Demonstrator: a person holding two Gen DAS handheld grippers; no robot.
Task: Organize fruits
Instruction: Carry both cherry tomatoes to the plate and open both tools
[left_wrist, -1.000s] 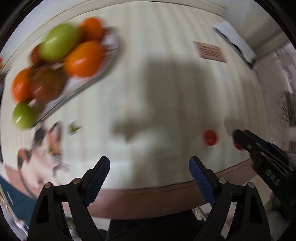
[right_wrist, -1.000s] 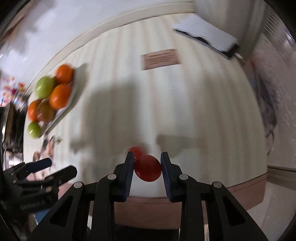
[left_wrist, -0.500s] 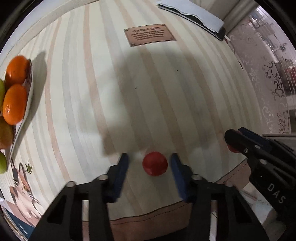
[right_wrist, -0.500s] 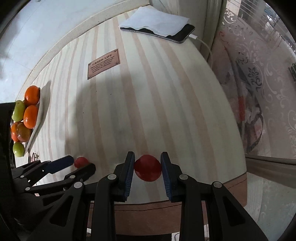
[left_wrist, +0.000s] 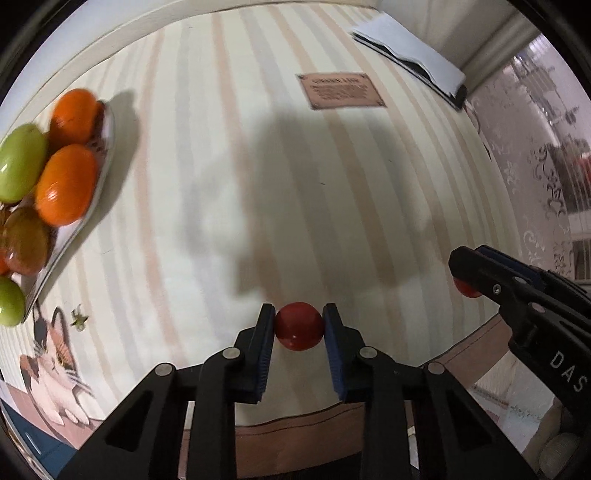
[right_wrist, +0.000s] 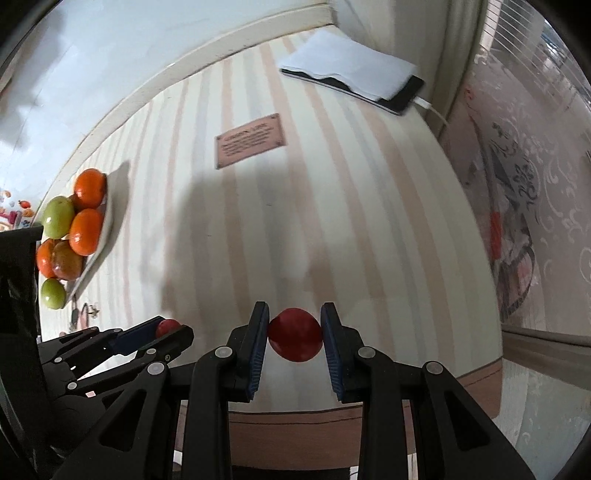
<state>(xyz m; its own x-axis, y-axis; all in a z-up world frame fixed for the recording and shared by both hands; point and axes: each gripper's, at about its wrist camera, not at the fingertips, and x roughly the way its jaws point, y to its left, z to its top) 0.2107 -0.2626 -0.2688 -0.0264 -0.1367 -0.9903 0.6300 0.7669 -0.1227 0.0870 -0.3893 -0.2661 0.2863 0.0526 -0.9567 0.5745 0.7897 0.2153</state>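
Near the worktop's (left_wrist: 258, 166) front edge, left tongs (left_wrist: 298, 332) and right tongs (right_wrist: 294, 334) each clamp 1 small red fruit (left_wrist: 298, 331) (round, glossy). Either could slip and roll before reaching the far-left plate (left_wrist: 105, 147).

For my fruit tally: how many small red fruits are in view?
2. One red fruit is clamped in the left gripper; the other red fruit is clamped in the right gripper. The plate's pile may hide more.

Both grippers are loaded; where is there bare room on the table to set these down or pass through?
Free: the wide striped tabletop between the white fruit plate and the brown label plaque, and from the plaque to the near edge. Crowded: the plate, piled with oranges and green fruit, and the far corner under the paper-covered phone.
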